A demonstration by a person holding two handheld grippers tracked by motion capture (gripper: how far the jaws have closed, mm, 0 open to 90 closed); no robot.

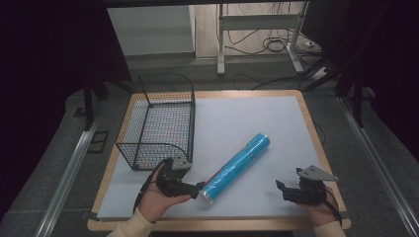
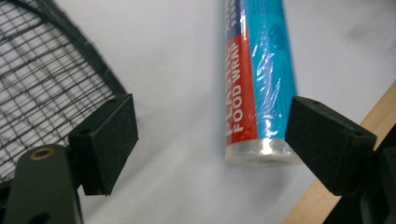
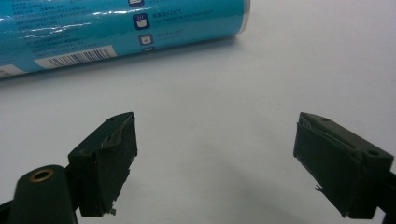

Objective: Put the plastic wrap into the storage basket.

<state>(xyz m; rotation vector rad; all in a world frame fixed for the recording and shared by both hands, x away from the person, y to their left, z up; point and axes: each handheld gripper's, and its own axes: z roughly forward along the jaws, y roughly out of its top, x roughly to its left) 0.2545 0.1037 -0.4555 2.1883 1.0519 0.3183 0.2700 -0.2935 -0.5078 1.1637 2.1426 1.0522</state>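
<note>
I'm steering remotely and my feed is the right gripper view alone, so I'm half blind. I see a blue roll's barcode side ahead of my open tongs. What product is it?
Observer: The roll reads "FOOD WRAP" on a red panel, legible in the left gripper view.
Operator: Where are the left tongs?
Observer: The left gripper sits at the roll's near end, jaws open, with that end near one of the jaws.
Operator: Anything to drop it into?
Observer: A black wire basket stands on the table's left side, beyond the left hand.
Operator: And my tongs?
Observer: The right gripper hovers near the table's front right, apart from the roll.
</note>
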